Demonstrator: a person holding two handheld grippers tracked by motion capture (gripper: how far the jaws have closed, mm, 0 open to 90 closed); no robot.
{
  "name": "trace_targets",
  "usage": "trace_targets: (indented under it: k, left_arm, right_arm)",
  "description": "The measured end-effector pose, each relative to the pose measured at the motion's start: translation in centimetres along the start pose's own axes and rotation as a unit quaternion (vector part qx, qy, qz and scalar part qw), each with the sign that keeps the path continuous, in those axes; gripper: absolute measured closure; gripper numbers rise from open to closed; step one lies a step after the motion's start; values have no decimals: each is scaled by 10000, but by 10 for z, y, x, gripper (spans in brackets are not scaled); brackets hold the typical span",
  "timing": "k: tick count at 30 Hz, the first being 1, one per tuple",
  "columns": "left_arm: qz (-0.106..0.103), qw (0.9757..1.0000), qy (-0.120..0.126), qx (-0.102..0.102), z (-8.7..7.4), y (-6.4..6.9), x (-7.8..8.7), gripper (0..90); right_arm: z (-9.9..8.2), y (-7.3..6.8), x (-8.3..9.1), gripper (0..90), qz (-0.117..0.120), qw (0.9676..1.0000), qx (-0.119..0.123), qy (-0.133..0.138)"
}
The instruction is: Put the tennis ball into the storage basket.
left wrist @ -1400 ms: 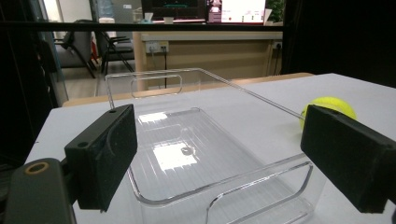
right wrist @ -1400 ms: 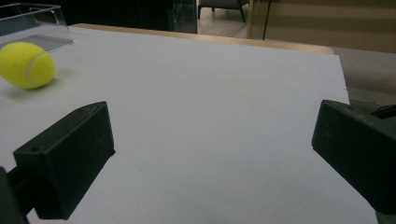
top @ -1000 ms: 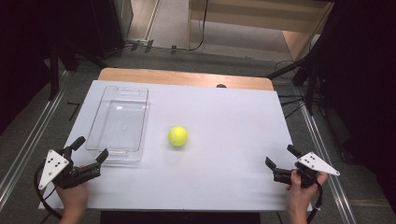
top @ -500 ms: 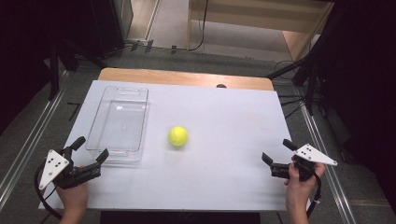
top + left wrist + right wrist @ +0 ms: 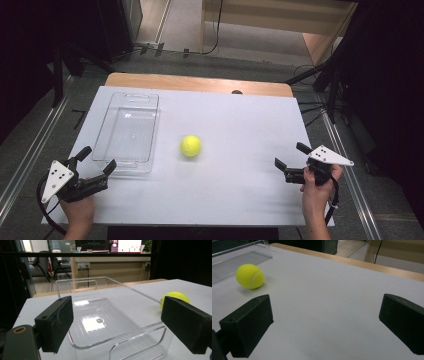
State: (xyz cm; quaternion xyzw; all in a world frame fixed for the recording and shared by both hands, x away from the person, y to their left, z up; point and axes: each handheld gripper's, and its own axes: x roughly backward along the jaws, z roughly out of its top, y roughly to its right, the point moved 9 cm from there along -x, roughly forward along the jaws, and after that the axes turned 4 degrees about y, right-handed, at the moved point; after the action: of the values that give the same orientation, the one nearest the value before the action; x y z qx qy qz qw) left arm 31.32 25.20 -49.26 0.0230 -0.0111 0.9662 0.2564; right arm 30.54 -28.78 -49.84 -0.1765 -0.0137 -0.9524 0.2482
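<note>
A yellow tennis ball (image 5: pixel 190 146) sat near the middle of a white bench (image 5: pixel 235 195), resting on its surface with nothing touching it. Just to its left lay a clear plastic tray (image 5: pixel 148 131), empty, its long side running away from the person.

The right tool (image 5: pixel 292 161) was held above the bench's right edge, well apart from the ball and pointed leftward toward it. Its two black jaws stood wide apart and held nothing. In the right gripper view the ball (image 5: pixel 250 276) appeared beyond the left jaw, beside the tray's corner (image 5: pixel 244 257).

The left tool (image 5: pixel 95 162) hovered at the near left corner of the bench, just in front of the tray's near end. Its jaws were also spread wide and empty. In the left gripper view the tray (image 5: pixel 82 287) lay between the jaws, with the ball (image 5: pixel 175 297) partly hidden behind the right jaw.
</note>
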Motion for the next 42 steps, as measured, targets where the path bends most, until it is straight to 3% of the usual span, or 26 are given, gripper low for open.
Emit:
trace_targets:
  k: [8, 22, 42]
  left_arm:
    - [-4, 10000, 0, -2, 0, 0, 0, 113]
    - [-8, 10000, -9, 0, 0, 0, 0, 113]
    - [-18, 10000, -2, 9, 0, 0, 0, 113]
  right_arm:
    - [5, -4, -8, 0, 136, 9998, -41, -113]
    - [21, -12, -24, 0, 336, 9991, 162, -190]
    - [34, -28, -45, 0, 599, 9972, 261, -360]
